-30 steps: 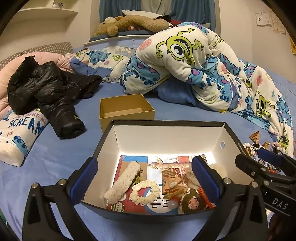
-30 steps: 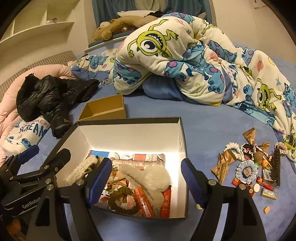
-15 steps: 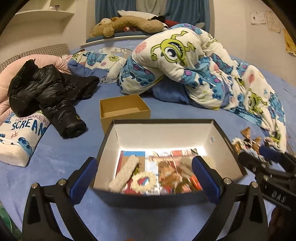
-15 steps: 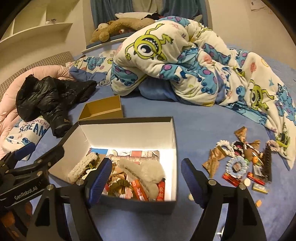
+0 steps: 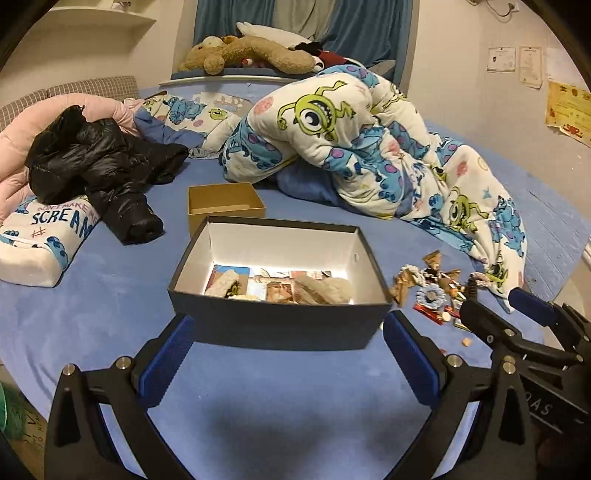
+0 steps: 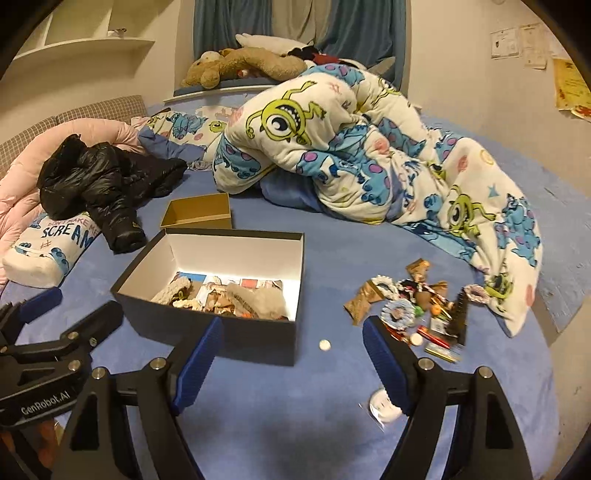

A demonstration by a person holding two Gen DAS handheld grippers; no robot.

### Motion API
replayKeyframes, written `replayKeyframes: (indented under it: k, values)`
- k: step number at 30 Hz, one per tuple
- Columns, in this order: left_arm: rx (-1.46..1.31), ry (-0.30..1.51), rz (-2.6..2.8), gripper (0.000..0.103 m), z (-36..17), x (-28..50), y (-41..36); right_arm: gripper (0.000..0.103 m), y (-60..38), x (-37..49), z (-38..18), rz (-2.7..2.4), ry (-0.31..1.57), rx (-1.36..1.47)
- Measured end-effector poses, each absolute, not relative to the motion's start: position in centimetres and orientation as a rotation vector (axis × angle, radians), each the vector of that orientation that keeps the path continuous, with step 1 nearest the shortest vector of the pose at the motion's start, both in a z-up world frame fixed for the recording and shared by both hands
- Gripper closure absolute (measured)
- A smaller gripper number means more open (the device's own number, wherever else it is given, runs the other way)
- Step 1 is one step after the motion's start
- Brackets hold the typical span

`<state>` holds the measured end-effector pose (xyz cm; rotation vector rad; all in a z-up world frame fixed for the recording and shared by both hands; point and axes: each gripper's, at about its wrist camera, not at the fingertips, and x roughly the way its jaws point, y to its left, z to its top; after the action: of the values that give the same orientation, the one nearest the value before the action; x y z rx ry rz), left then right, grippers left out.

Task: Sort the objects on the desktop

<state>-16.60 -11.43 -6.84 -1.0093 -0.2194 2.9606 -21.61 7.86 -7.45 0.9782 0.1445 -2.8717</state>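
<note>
While the dark rectangular cardboard box (image 5: pixel 280 325), long axis crosswise, hides its contents, I see both hand-held grippers, left (image 5: pixel 291 363) and right (image 6: pixel 293 363), wide open, empty.

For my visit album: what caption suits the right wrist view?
Open right gripper above a blue bed, a dark box of trinkets ahead, more trinkets heaped to its right.

We see from two cameras, low over the bed (image 5: pixel 110 295), both facing the far curtain (image 6: pixel 229 29); the left one looks straight at the box (image 5: pixel 280 325), close by; the right one sits further right; both share the box (image 6: pixel 207 332) and blanket (image 6: pixel 332 147).
</note>
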Motion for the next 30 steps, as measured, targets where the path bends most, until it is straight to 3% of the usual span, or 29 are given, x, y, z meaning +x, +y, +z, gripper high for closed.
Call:
replayKeyframes:
  k: [14, 30]
  values:
    - [-0.989, -0.113, 2.959, 0.000, -4.7, -12.0, -7.6, 0.022, 11.7, -15.5, -6.4, -2.929, 0.105, 0.988]
    - [-0.994, -0.049, 2.939, 0.000, -4.5, -11.7, -6.0, 0.022, 13.6, -14.5, -6.1, -2.937, 0.057, 1.007]
